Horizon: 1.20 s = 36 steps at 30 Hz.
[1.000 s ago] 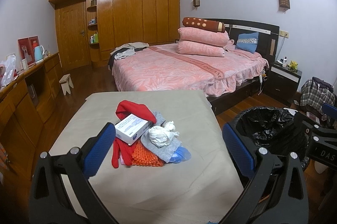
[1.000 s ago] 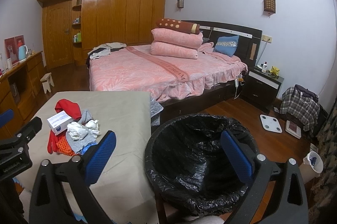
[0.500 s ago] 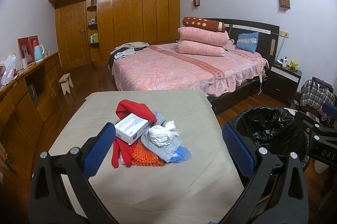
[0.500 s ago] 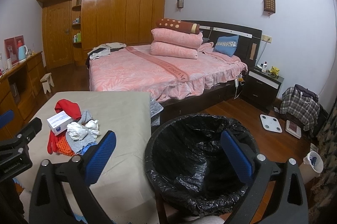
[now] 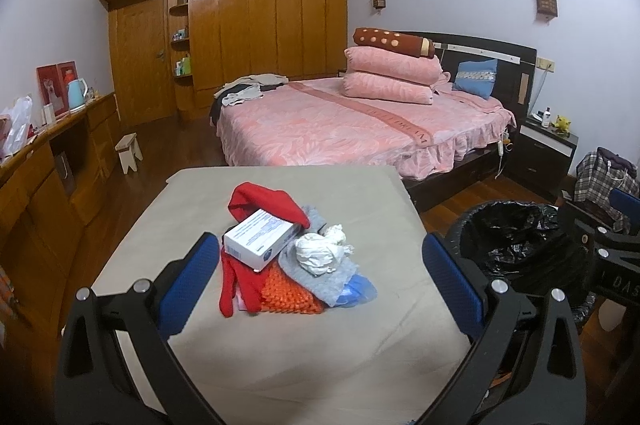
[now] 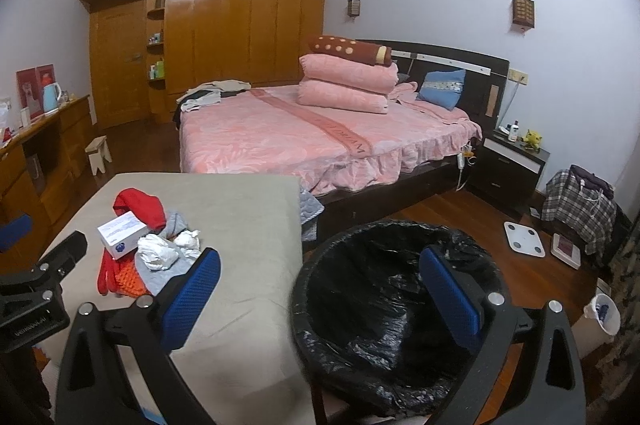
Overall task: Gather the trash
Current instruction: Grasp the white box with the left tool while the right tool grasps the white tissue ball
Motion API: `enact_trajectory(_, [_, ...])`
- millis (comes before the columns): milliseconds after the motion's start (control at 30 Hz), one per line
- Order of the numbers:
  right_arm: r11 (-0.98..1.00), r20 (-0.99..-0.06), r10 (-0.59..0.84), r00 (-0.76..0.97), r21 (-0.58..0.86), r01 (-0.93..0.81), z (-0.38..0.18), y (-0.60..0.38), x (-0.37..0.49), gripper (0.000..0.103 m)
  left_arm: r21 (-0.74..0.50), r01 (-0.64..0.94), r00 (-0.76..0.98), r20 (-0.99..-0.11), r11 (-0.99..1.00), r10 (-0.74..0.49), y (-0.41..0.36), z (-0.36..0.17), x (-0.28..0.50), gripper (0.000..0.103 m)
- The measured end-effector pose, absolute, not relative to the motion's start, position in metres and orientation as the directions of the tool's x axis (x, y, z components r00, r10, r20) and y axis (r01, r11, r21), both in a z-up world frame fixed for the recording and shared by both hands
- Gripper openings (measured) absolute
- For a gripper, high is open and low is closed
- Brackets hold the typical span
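Observation:
A pile lies on the beige table [image 5: 280, 345]: a white box [image 5: 260, 238], crumpled white paper [image 5: 320, 252], red cloth [image 5: 264, 203], an orange knitted piece [image 5: 286, 291], a grey cloth [image 5: 336, 275] and something blue [image 5: 358, 290]. My left gripper [image 5: 320, 277] is open and empty, held just before the pile. My right gripper [image 6: 320, 289] is open and empty over the near rim of the black-lined trash bin [image 6: 384, 305], right of the table. The pile also shows in the right wrist view [image 6: 144, 249].
A pink bed [image 5: 340, 129] stands beyond the table. Wooden cabinets [image 5: 44, 177] run along the left wall, with a small stool [image 5: 129, 151] on the floor. A nightstand [image 6: 512, 165], a plaid bag [image 6: 580, 209] and a white scale [image 6: 523, 239] are at the right.

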State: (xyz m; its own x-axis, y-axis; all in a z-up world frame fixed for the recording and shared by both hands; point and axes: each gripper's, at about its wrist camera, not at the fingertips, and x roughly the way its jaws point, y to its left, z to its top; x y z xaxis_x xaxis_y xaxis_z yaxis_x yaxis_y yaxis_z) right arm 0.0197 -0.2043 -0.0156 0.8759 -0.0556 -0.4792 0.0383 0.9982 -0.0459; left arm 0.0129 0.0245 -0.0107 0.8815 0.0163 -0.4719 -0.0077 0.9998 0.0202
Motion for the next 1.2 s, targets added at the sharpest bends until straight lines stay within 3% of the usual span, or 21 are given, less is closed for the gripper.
enact_trajectory(300, [0.999, -0.495, 0.017, 0.869, -0.033, -0.038, -0.037, -0.168, 0.053, 0.097, 0.055, -0.091, 0.877, -0.468, 0.994, 0.106, 0.075, -0.028, 0.033, 0.098])
enact_trajectory(933, [0.96, -0.574, 0.234, 0.785, 0.007, -0.281, -0.104, -0.055, 0.137, 0.076, 0.036, -0.207, 0.82, -0.539, 0.978, 0.194, 0.161, -0.077, 0.083, 0.098])
enact_trajectory(1100, [0.943, -0.611, 0.271, 0.744, 0.013, -0.333, -0.12, -0.037, 0.146, 0.069, 0.03, -0.21, 0.807, -0.559, 0.977, 0.19, 0.172, -0.086, 0.091, 0.084])
enact_trajectory(1200, [0.936, -0.633, 0.283, 0.72, 0.018, -0.352, -0.128, -0.033, 0.15, 0.062, 0.023, -0.207, 0.801, -0.57, 0.978, 0.183, 0.176, -0.09, 0.095, 0.083])
